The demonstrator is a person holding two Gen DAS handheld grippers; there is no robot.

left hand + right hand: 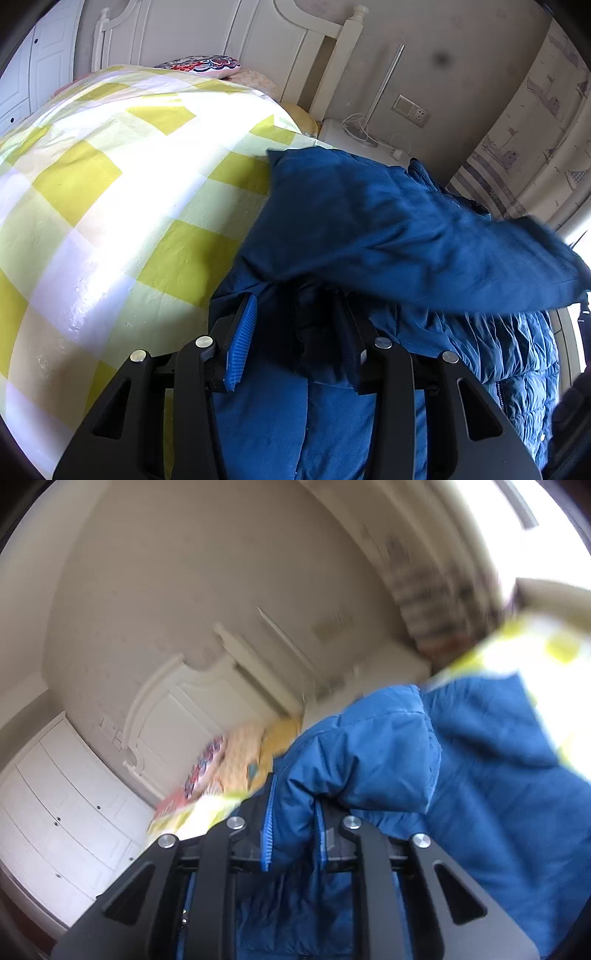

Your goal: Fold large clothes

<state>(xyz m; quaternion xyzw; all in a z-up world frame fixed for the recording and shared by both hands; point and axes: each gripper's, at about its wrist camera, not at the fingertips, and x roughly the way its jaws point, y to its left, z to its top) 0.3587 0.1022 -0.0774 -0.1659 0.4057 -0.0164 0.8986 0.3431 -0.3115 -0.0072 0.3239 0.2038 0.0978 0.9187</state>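
Observation:
A large blue padded jacket [388, 229] lies on the yellow-and-white checked bedspread [110, 192], at the bed's right side. My left gripper [295, 332] is over its near edge, jaws spread, with dark blue fabric bunched between them; one blue ribbed pad [242, 339] shows bare. A sleeve or flap [461, 258] stretches to the right, blurred. In the right wrist view the jacket [369, 753] fills the middle and right. My right gripper [293, 834] is shut on a puffy fold of it and holds it raised.
A white headboard [229, 33] and patterned pillows [201, 64] are at the bed's far end. A white bedside table [354, 138] with cables stands beyond the jacket. White wardrobe doors [62, 812] are at the left. A curtain [524, 147] hangs at the right.

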